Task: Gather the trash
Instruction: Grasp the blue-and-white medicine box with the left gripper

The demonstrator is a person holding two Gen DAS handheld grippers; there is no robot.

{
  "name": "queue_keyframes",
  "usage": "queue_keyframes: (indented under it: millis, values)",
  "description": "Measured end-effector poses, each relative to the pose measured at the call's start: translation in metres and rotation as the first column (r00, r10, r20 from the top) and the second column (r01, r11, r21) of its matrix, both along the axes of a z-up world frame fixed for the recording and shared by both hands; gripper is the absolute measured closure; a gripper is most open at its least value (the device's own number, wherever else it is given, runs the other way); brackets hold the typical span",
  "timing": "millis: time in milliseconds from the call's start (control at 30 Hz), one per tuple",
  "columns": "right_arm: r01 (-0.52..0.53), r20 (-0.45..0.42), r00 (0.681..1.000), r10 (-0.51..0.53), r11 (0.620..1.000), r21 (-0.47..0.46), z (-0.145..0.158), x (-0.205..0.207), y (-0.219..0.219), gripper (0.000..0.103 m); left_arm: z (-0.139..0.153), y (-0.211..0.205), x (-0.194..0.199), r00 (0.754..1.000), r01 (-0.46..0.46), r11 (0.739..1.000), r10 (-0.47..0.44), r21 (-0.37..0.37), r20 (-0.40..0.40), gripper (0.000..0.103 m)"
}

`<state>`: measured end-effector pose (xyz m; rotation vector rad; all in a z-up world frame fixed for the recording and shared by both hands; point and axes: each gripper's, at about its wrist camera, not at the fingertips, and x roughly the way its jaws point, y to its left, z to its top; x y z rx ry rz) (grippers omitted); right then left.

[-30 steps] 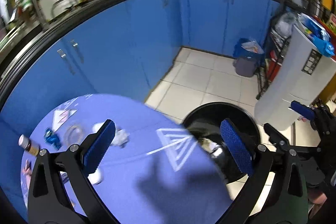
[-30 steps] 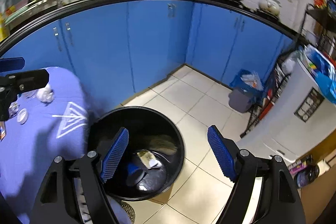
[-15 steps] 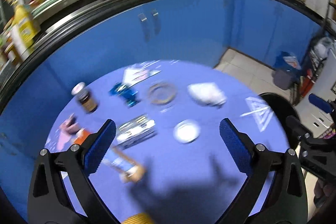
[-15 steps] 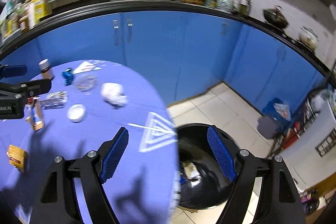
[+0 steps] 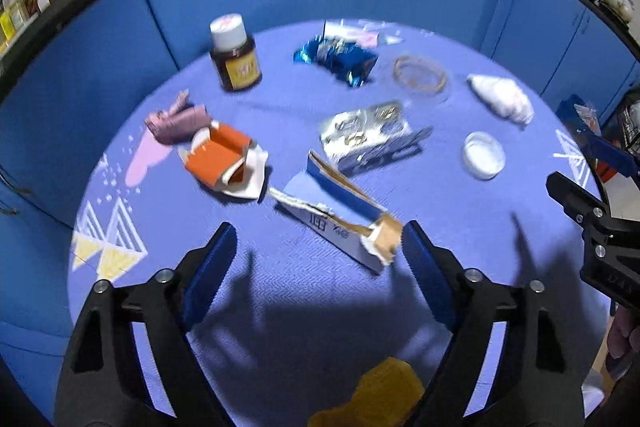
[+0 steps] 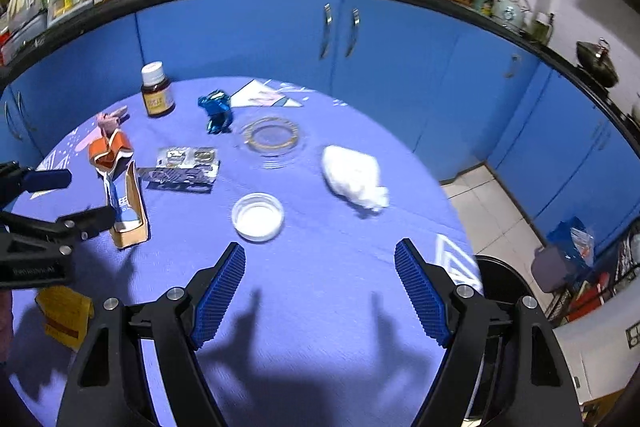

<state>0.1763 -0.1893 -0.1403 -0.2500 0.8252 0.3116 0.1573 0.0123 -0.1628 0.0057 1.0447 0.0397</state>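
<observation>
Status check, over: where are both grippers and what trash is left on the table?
Left gripper open, empty, over torn blue carton. Right gripper open, empty, near white lid. Crumpled tissue, orange box uncollected. Nothing blocking.

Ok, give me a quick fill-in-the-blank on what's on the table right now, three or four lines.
1. The brown glass bottle has a ____ cap.
2. The crumpled white tissue lies on the ____ tablecloth.
3. The left gripper and right gripper both stand ____, holding nothing.
4. The torn blue-and-white carton lies nearest the ____ gripper.

Missing words: white; blue; open; left
</observation>
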Motion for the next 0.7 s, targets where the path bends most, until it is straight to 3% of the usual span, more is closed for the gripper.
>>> queue_keyframes:
  millis: [200, 333, 433, 600, 667, 700]
  values:
    - [-0.024, -0.037, 0.999, 0.023, 0.999, -0.033, -0.018, 0.021, 0.018, 0.028, -0.016, -0.001, 0.017, 0.999, 0.011, 0.999, -0.012, -0.038, -0.033, 0.023]
    - [-0.043, -0.05, 0.998, 0.041, 0.998, -0.035, -0.026, 0.033, 0.028, 0.028, -0.018, -0.005, 0.028, 1.0, 0.01, 1.0, -0.01, -0.014, -0.028, 0.023]
    - [-0.056, -0.066, 0.996, 0.054, 0.998, -0.03, -0.031, 0.04, 0.034, 0.03, -0.023, -0.003, 0.033, 0.999, -0.007, 1.0, 0.006, -0.026, -0.05, 0.034]
    - [-0.079, -0.117, 0.99, 0.08, 0.997, 0.016, -0.036, 0.047, 0.041, 0.052, -0.023, 0.005, 0.034, 0.999, -0.026, 0.999, 0.025, -0.026, -0.043, 0.049]
    - [-0.092, -0.127, 0.987, 0.095, 0.995, 0.034, -0.035, 0.047, 0.042, 0.064, -0.021, 0.007, 0.034, 0.999, -0.028, 0.999, 0.027, -0.025, -0.041, 0.063]
    - [-0.096, -0.128, 0.987, 0.099, 0.995, 0.034, -0.035, 0.046, 0.043, 0.064, -0.021, 0.008, 0.033, 0.999, -0.028, 0.999, 0.027, -0.028, -0.04, 0.065]
